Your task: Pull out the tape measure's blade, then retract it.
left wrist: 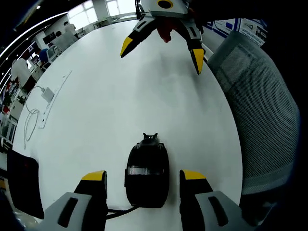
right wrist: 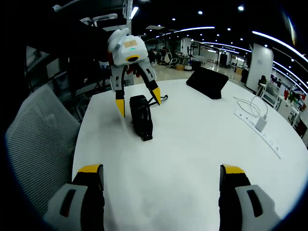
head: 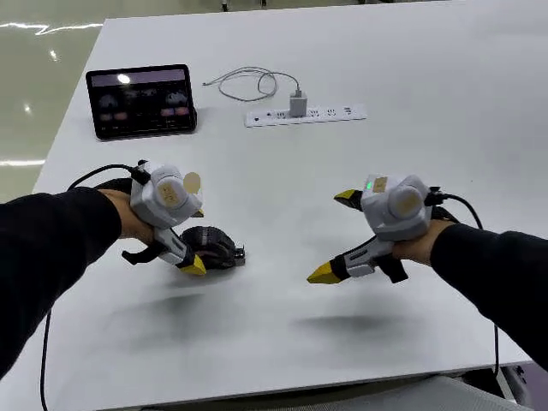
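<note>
The small, hard black tape measure [left wrist: 147, 173] sits between the open jaws of the left gripper [left wrist: 143, 179], not squeezed yet; it looks stiff and slippery, so grip its flat sides while the wide-open, empty right gripper [right wrist: 161, 171] pinches its front tab [left wrist: 150, 137].

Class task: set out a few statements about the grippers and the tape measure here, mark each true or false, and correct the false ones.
1. The tape measure lies between the left gripper's open jaws. True.
2. Its blade is pulled far out. False: it is retracted, with only the hook showing.
3. The right gripper is shut on it. False: it is open, empty and apart from it.
4. A tablet stands on the table. True.
</note>
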A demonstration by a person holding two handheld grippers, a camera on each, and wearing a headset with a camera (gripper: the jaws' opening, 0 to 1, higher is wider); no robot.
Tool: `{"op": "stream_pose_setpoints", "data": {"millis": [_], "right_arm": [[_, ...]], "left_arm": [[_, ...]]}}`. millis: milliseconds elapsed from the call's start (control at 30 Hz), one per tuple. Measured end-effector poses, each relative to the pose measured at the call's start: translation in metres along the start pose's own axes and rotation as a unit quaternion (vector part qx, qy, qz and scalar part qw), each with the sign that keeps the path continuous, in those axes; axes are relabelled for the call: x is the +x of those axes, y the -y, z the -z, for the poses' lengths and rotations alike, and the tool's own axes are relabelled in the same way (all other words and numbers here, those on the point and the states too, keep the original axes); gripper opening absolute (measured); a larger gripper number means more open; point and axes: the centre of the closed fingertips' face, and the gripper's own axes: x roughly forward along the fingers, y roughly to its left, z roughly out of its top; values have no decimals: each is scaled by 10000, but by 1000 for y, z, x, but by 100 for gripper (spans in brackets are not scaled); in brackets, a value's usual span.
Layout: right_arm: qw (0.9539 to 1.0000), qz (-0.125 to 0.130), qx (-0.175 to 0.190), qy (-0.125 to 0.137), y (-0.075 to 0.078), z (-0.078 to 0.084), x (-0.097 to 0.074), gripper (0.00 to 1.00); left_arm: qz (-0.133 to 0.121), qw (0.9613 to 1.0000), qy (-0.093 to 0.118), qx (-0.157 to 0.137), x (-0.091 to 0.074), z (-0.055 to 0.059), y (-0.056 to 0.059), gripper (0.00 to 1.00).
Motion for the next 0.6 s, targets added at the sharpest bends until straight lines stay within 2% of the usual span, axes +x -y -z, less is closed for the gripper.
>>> {"op": "stream_pose_setpoints", "data": {"millis": [67, 167, 267, 300, 333, 367, 400, 433, 467, 600], "right_arm": [[9998, -119, -129, -99, -2, -1, 10, 95], [9973, -419, -488, -346, -14, 1, 25, 96], [9948, -637, -611, -517, -21, 2, 38, 93], [9949, -626, -618, -499, -20, -2, 42, 92], [9948, -661, -615, -478, -20, -6, 46, 91], [9949, -687, -586, -454, -20, -9, 48, 89], [9953, -730, -495, -399, -19, -14, 52, 86], [9956, -730, -442, -374, -17, -18, 54, 85], [9957, -741, -431, -344, -15, -23, 58, 83], [9955, -753, -491, -285, -14, -35, 66, 74]], "left_arm": [[-121, 9996, -131, 233, 3, 3, -5, 53], [-15, 9997, -118, 211, 6, 0, -2, 49], [73, 9996, -104, 258, 10, -1, -1, 46], [112, 9995, -138, 263, 11, 0, -1, 43], [330, 9990, -173, 243, 14, 1, 7, 37], [384, 9987, -194, 287, 16, 2, 10, 36], [221, 9977, -226, 599, 18, 3, 4, 36], [192, 9975, -239, 645, 19, 4, 1, 36], [204, 9983, -243, 481, 21, 5, 0, 35], [252, 9988, -154, 385, 21, 5, 0, 35]]}}
